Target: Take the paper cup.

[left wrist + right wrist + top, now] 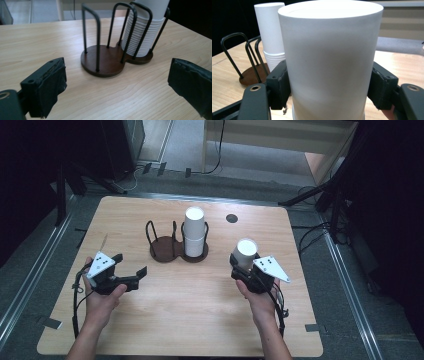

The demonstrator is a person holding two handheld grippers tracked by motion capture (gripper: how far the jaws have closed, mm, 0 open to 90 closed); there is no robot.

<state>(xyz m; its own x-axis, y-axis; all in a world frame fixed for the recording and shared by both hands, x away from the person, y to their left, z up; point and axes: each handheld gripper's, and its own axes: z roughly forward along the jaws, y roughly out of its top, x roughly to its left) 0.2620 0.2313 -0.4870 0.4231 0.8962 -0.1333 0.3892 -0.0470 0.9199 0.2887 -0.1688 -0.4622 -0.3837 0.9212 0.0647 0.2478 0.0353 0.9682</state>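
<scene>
A dark brown cup holder (167, 251) with black wire hoops stands at the table's middle. Its right bay holds a stack of white paper cups (195, 232); its left bay (101, 58) is empty. My left gripper (131, 265) hovers at the table's left, open, with nothing between its black padded fingers (51, 83). My right gripper (246, 265) at the right is shut on a white paper cup (246, 252), held bottom up. In the right gripper view that cup (329, 60) sits between both pads, with the stack (270, 35) and holder (249, 75) behind it.
A small black round mark (231, 218) lies on the wooden table (200, 320) behind the holder. Black stands and cables surround the table on the floor. The table's front half is bare wood.
</scene>
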